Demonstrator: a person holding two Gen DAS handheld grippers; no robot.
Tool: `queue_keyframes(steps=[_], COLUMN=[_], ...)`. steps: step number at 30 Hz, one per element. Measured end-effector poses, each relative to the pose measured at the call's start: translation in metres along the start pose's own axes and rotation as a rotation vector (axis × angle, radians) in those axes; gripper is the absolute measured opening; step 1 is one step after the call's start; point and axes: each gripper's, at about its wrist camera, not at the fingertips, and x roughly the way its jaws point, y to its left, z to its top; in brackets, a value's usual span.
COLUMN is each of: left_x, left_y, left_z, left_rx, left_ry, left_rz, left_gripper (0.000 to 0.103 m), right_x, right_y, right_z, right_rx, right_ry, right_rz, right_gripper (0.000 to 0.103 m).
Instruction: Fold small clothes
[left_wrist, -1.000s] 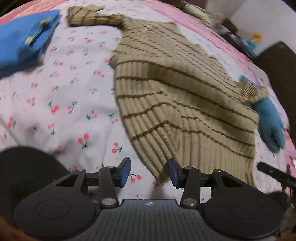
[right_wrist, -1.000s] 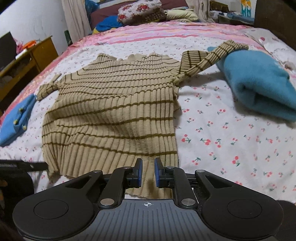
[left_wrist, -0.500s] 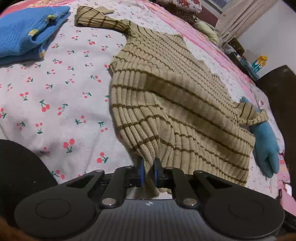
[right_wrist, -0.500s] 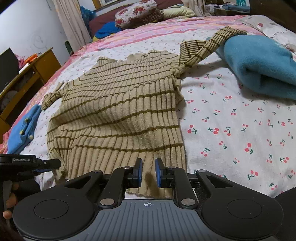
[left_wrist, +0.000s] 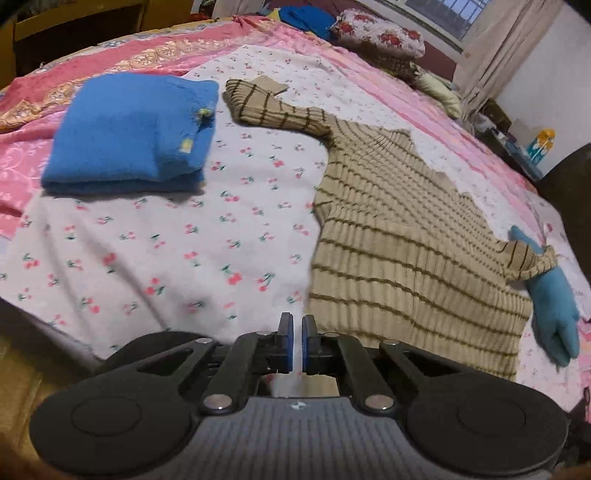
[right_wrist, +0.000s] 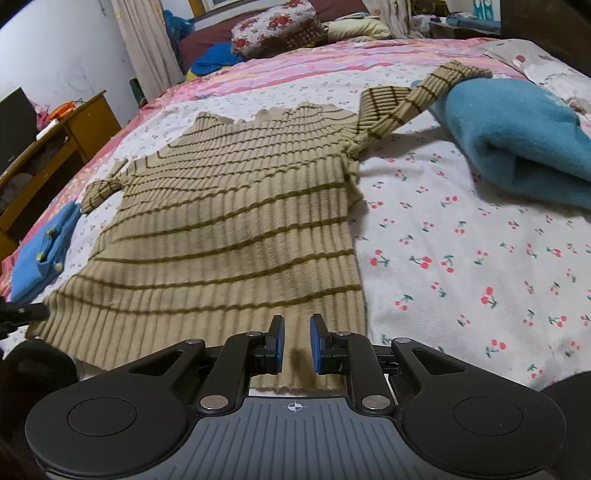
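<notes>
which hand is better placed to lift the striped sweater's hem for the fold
Right. The right gripper is pinching the striped sweater hem between its pads. The left gripper has just closed shut with the hem beside it and no clear grip.

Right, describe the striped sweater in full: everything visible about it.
The striped sweater is a tan ribbed knit with thin dark brown stripes and a wavy neckline. It lies flat, spread on the cherry-print sheet. One sleeve drapes onto the folded teal garment; the other bends near the folded blue garment. The right gripper pinches its hem; the left gripper is shut at the other hem corner, and whether it holds cloth is unclear.
</notes>
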Motion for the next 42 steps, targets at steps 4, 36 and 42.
queue_keyframes(steps=[4,36,42], left_x=[0.002,0.022,0.031], left_y=[-0.001,-0.095,-0.139], left_z=[-0.004,-0.008,0.007], left_rx=[0.051,0.415,0.521], left_ry=[0.031,0.111,0.058], left_rz=[0.022,-0.113,-0.181], left_gripper=[0.011,0.018,0.020], right_x=[-0.001,-0.018,-0.041], right_y=[-0.007,-0.015,-0.022], right_z=[-0.001,0.009,0.018], right_rx=[0.008,-0.107,-0.072], right_ry=[0.022,0.170,0.096], right_rz=[-0.027,-0.061,-0.072], right_gripper=[0.017,0.013,0.014])
